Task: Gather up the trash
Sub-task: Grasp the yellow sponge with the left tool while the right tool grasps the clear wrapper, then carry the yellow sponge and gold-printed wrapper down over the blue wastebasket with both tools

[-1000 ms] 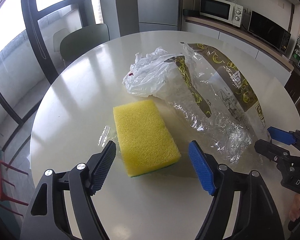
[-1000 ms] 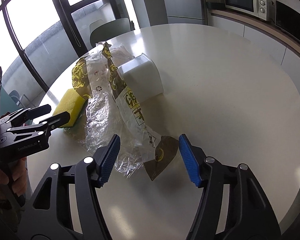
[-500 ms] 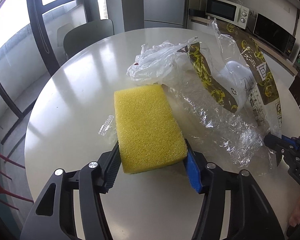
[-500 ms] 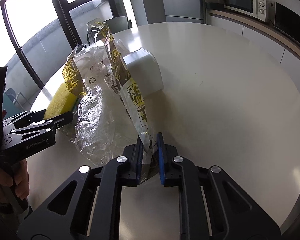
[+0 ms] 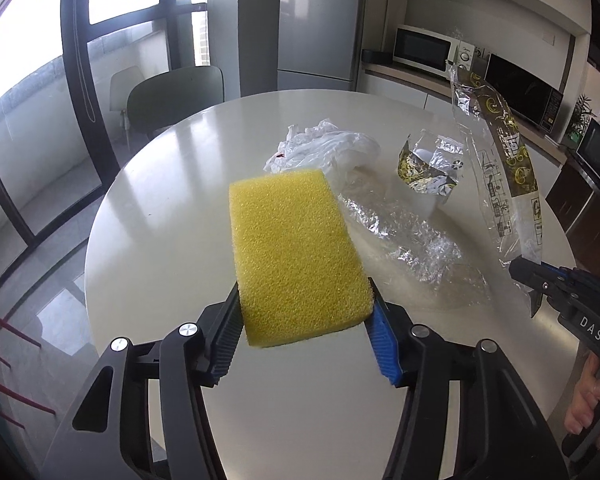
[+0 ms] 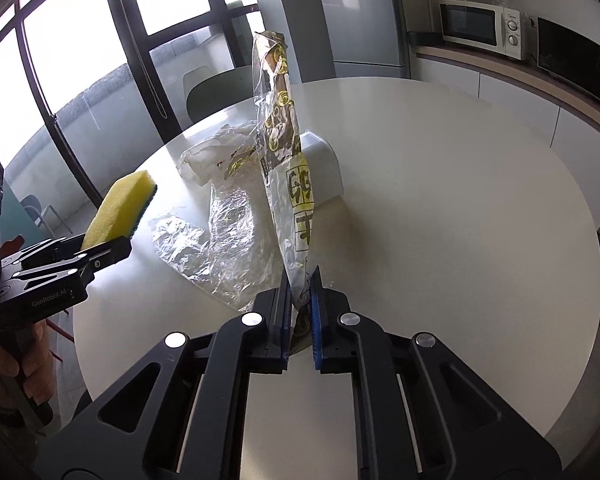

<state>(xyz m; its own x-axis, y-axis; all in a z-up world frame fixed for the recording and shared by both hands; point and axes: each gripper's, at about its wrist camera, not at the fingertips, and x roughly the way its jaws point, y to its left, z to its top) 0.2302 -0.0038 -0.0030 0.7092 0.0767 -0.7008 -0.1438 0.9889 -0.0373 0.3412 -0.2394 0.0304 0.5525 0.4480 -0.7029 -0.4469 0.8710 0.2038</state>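
Observation:
My left gripper (image 5: 304, 332) is shut on a yellow sponge (image 5: 292, 252) and holds it lifted above the round white table (image 5: 160, 220); the sponge also shows in the right wrist view (image 6: 118, 210). My right gripper (image 6: 300, 316) is shut on a clear plastic wrapper with gold and brown print (image 6: 284, 168), which hangs raised above the table; it shows at the right of the left wrist view (image 5: 500, 152). A crumpled white plastic bag (image 5: 328, 148), a clear film sheet (image 5: 412, 240) and another printed wrapper piece (image 5: 428, 168) lie on the table.
A white box-like container (image 6: 324, 172) stands on the table behind the wrapper. A chair (image 5: 172, 100) stands at the far table edge by the windows. A counter with microwaves (image 5: 424, 48) runs along the right wall.
My left gripper closed on the sponge and lifted it off the table. My right gripper closed on the printed wrapper's end and raised it, pulling it off the white container.

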